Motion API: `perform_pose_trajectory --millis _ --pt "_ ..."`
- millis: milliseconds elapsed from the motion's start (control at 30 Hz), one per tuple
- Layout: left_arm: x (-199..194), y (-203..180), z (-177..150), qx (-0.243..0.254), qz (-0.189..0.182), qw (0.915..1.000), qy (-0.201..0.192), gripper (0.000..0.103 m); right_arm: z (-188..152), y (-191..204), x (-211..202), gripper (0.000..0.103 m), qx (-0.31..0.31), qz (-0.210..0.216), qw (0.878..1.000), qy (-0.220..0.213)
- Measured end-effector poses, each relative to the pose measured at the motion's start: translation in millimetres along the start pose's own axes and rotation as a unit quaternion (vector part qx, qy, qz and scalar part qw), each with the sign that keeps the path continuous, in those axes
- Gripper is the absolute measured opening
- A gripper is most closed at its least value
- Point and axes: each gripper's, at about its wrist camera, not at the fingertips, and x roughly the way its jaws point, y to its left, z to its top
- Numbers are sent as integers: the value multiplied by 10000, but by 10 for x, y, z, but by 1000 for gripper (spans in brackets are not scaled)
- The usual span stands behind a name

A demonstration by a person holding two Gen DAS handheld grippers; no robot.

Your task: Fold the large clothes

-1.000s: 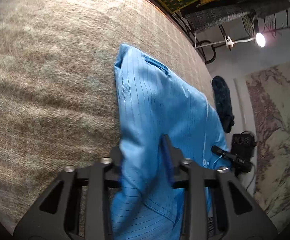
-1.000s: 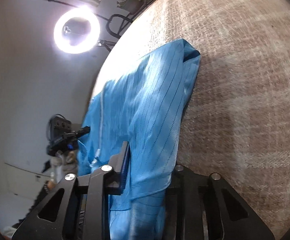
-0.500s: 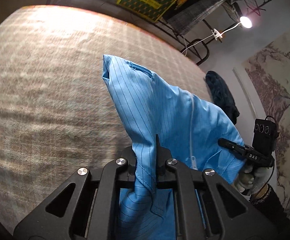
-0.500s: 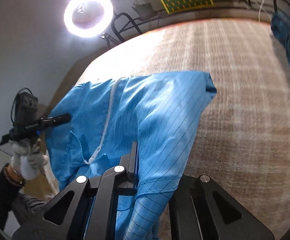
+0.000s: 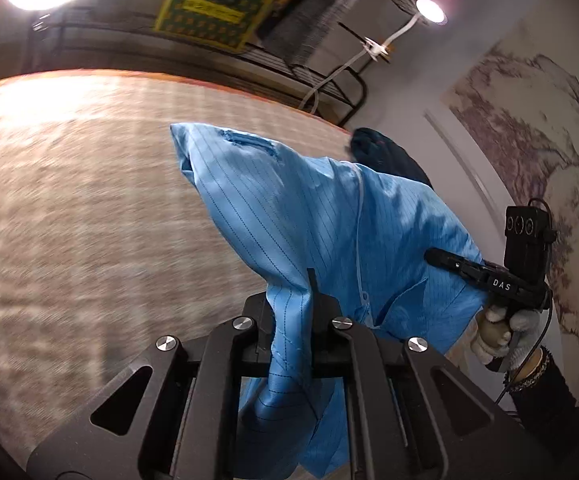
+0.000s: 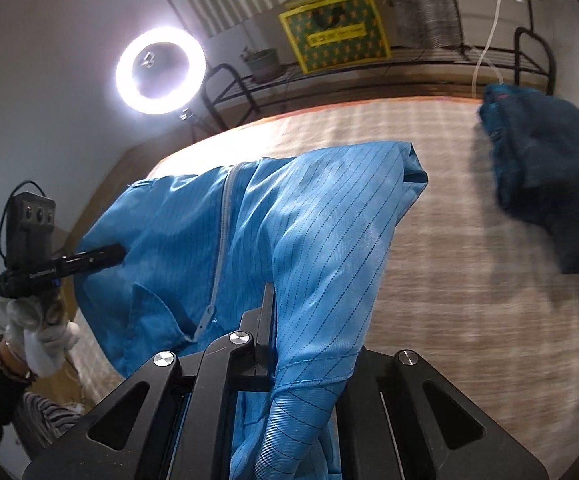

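A large light-blue pinstriped garment [image 5: 289, 216] with a grey front zipper hangs lifted above the woven beige surface [image 5: 69, 200]. My left gripper [image 5: 295, 312] is shut on a bunched edge of it, which drapes down between the fingers. In the right wrist view the same blue garment [image 6: 289, 232] stretches to the left, and my right gripper [image 6: 285, 332] is shut on another part of its edge. Each view shows the other gripper pinching the cloth: the right one [image 5: 441, 258] in a white-gloved hand, the left one [image 6: 109, 254] likewise.
A dark blue garment [image 6: 545, 168] lies bunched on the beige surface [image 6: 469, 280] at the far right. Behind the surface stand a black metal rack [image 6: 429, 60] with a yellow-green box [image 6: 333, 36], a ring light [image 6: 159, 70] and a clamp lamp [image 5: 429, 10].
Both grippers closed on the blue garment's edge and rose, lifting the cloth off the surface. The views tilted up, so the rack and lights came into sight.
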Motion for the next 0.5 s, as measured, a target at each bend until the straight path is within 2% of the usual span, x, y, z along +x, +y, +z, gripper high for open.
perform_pose_trajectory --millis 233,500 --pt "463 -510 248 242 -303 9992 20 6 61 -350 -304 5 65 -421 9989 -197" --pt "1148 -1315 707 639 -661 9958 -10 6 294 -907 -770 5 -2 -1174 9920 -474"
